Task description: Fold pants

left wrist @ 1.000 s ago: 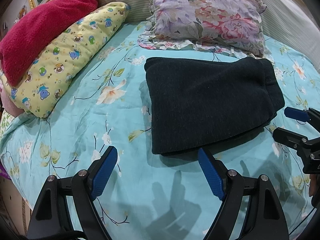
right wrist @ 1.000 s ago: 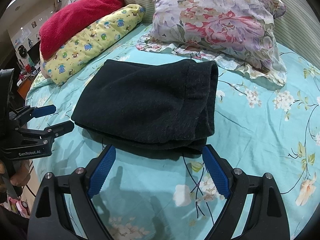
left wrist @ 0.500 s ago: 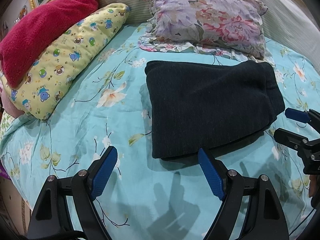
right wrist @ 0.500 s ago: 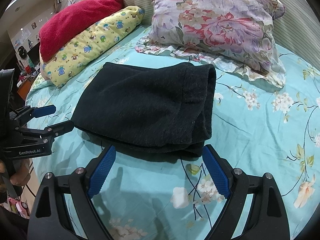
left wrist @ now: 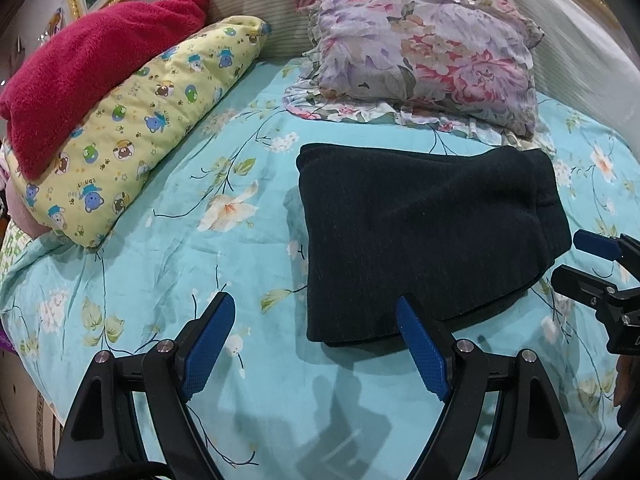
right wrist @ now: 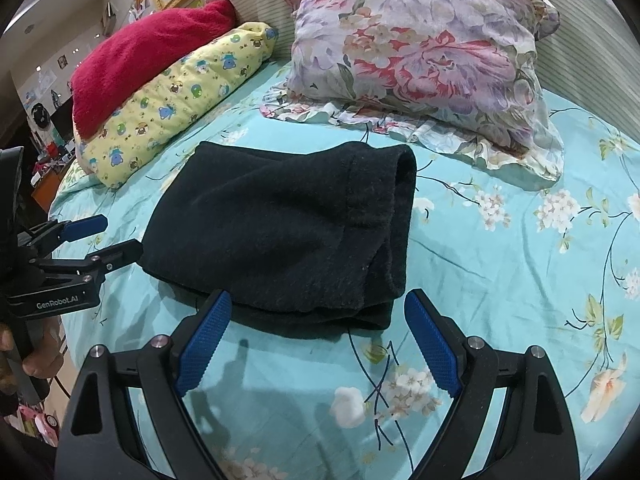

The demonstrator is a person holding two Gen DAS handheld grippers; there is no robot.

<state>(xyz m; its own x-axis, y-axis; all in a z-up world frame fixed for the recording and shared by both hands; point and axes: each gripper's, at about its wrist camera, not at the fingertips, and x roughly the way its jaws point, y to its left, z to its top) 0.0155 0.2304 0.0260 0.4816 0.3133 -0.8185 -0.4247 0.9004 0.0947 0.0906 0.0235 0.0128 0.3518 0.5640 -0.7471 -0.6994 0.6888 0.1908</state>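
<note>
Two handheld grippers hover over a floral turquoise bedsheet (left wrist: 168, 240), the left gripper (left wrist: 316, 320) and right gripper (right wrist: 316, 320) both spread wide and holding nothing. Just beyond their blue pads lie the folded black pants (right wrist: 280, 232), mid-bed. Farther back rest a flowered pillow (right wrist: 420, 52), a yellow cartoon-print pillow (left wrist: 152, 120) and a red blanket (left wrist: 88, 64).

Bright overhead light, sharp shadows, heavy fisheye warping, dark corners.

Both wrist views tilt down, close, sharing the pants (left wrist: 420, 240) (right wrist: 288, 232) (left and right ends).
</note>
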